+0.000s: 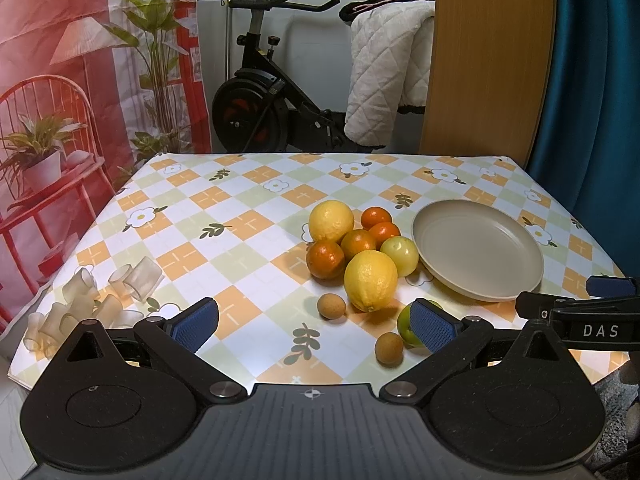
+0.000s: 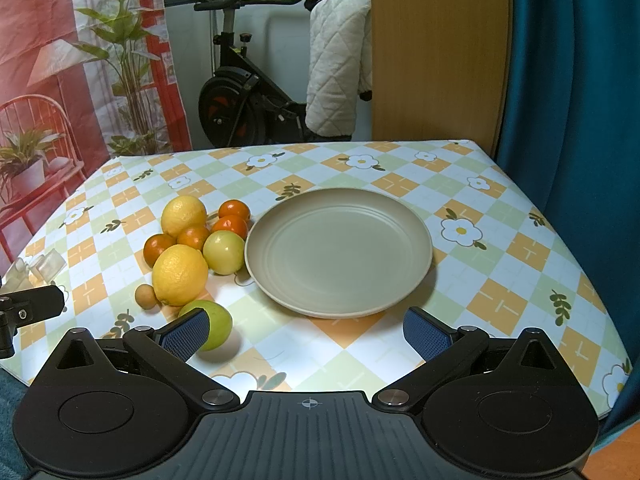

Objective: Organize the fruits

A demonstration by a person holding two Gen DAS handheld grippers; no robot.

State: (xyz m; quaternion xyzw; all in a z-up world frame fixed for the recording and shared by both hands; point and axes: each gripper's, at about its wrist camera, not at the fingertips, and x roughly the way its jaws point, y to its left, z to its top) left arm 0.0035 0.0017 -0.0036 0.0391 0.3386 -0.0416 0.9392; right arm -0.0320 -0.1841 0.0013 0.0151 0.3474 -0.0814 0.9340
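Fruit crowds the checked tablecloth (image 1: 248,216) left of an empty plate (image 2: 340,200): lemons (image 1: 370,280), oranges (image 1: 325,258), a pale apple (image 2: 223,252). Left gripper (image 1: 316,326) and right gripper (image 2: 306,334) hover near, jaws spread, holding nothing. Round, firm and prone to rolling, each likely wants a grip across its middle. A green fruit (image 2: 220,322) sits partly hidden behind a pad.

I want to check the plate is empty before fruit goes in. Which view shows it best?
The right wrist view: the plate sits centred, whole and empty. In the left wrist view it lies off to the right, seen at a slant, though still fully visible.
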